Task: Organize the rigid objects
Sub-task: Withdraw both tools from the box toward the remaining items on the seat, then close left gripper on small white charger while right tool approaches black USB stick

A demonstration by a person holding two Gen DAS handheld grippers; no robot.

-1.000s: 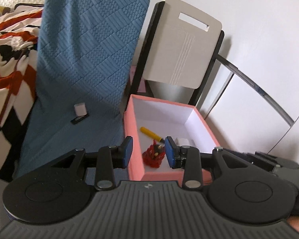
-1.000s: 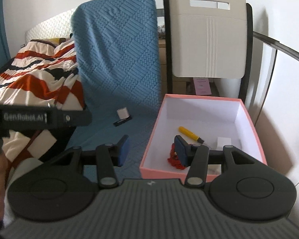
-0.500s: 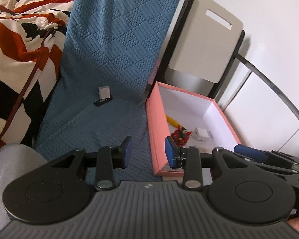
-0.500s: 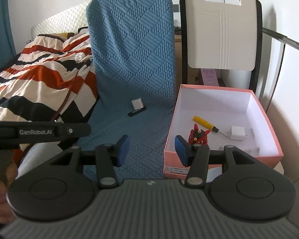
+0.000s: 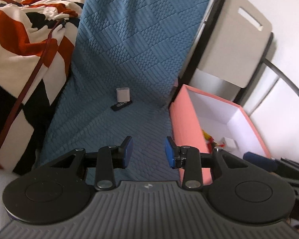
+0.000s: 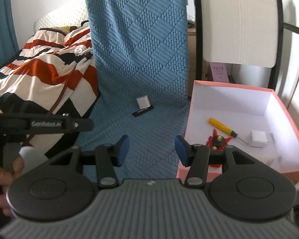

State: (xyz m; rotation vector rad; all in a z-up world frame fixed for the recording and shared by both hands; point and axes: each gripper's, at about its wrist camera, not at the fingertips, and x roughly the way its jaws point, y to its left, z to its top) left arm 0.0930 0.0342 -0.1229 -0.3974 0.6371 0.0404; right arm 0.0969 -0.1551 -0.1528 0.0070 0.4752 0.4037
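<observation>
A pink box (image 6: 239, 84) with a white inside stands to the right of a blue quilted mat (image 6: 141, 131). In it lie a yellow-handled screwdriver (image 6: 221, 127), a red figure (image 6: 218, 139) and a white cube adapter (image 6: 258, 138). A small white case (image 6: 143, 102) and a black flat stick (image 6: 142, 112) lie on the mat, also in the left wrist view (image 5: 123, 94) (image 5: 121, 105). My left gripper (image 5: 148, 152) is open and empty above the mat. My right gripper (image 6: 151, 149) is open and empty at the box's near left corner.
A striped red, white and black blanket (image 6: 39, 75) covers the bed on the left. A white folding chair back (image 6: 241, 20) stands behind the box (image 5: 182, 111). The mat's upright part (image 5: 141, 29) rises behind the small items. The left gripper's body (image 6: 39, 124) shows at left.
Both grippers have pulled back and swung left, away from the box and toward the mat. The white case and black stick now sit nearer the middle of both views. Both stay open.
</observation>
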